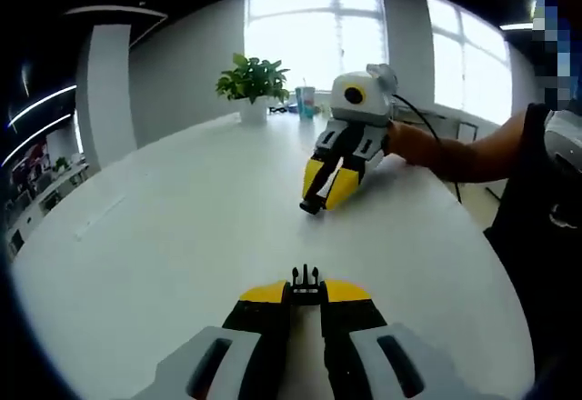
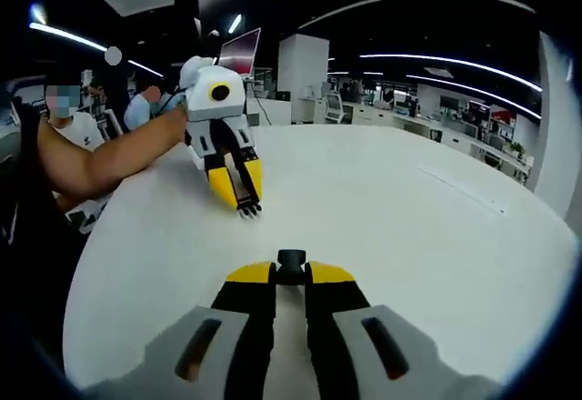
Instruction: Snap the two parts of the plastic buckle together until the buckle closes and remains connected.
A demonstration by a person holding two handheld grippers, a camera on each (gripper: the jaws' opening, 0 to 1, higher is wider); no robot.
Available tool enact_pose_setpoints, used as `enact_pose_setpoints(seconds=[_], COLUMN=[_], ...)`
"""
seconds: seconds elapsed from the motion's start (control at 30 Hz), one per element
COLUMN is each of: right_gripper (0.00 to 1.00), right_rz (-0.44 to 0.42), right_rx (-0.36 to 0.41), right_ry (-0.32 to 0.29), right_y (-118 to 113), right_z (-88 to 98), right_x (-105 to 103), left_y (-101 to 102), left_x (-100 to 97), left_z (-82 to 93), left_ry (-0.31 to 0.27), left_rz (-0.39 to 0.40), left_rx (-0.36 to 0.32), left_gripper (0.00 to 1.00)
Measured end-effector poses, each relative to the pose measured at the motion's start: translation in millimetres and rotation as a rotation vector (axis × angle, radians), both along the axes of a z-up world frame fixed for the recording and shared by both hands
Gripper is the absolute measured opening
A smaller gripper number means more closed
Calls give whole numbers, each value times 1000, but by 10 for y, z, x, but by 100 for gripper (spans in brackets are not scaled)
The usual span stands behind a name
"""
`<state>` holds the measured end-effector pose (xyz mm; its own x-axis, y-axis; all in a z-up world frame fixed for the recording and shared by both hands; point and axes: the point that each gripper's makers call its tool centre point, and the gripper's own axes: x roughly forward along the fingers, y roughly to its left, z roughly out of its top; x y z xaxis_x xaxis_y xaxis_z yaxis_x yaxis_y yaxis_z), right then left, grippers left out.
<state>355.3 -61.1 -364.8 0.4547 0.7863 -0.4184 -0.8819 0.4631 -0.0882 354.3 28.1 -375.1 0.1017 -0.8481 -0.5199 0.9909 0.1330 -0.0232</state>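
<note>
Two black buckle halves are being carried apart, one in each gripper. In the left gripper view, the left gripper is pinching the pronged buckle part between its yellow-tipped jaws, the prongs poking out ahead of the tips. Across the white table, the right gripper is coming in from the right, its tips lowered close to the tabletop.

In the right gripper view, the right gripper is clamping the socket buckle part, a small dark block sitting just past its tips. The left gripper is showing there too, tips down, with the prongs visible at its end.

No brand or readable writing is showing on the grippers or the buckle. The table is a broad, pale, rounded surface. A potted plant and a cup are standing at its far edge under bright windows. The other way, an open office is stretching out with ceiling light strips and a monitor.
</note>
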Motion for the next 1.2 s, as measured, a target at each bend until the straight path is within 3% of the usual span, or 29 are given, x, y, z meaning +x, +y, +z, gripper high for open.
enact_pose_setpoints(seconds=[0.13, 0.37, 0.57, 1.2], right_gripper=[10, 10, 10, 10], right_rz=[18, 153, 216, 222], right_rx=[2, 31, 0, -25], right_ry=[12, 15, 32, 42], right_y=[13, 120, 176, 181], right_z=[-4, 69, 2, -69], right_x=[-30, -261, -380, -393], left_y=[-17, -49, -54, -71], left_x=[-29, -154, -214, -248], left_z=[51, 70, 61, -2], left_ry=[7, 28, 33, 36], left_rz=[-15, -69, -100, -120], left_rx=[-26, -34, -27, -7], left_gripper=[11, 11, 11, 11])
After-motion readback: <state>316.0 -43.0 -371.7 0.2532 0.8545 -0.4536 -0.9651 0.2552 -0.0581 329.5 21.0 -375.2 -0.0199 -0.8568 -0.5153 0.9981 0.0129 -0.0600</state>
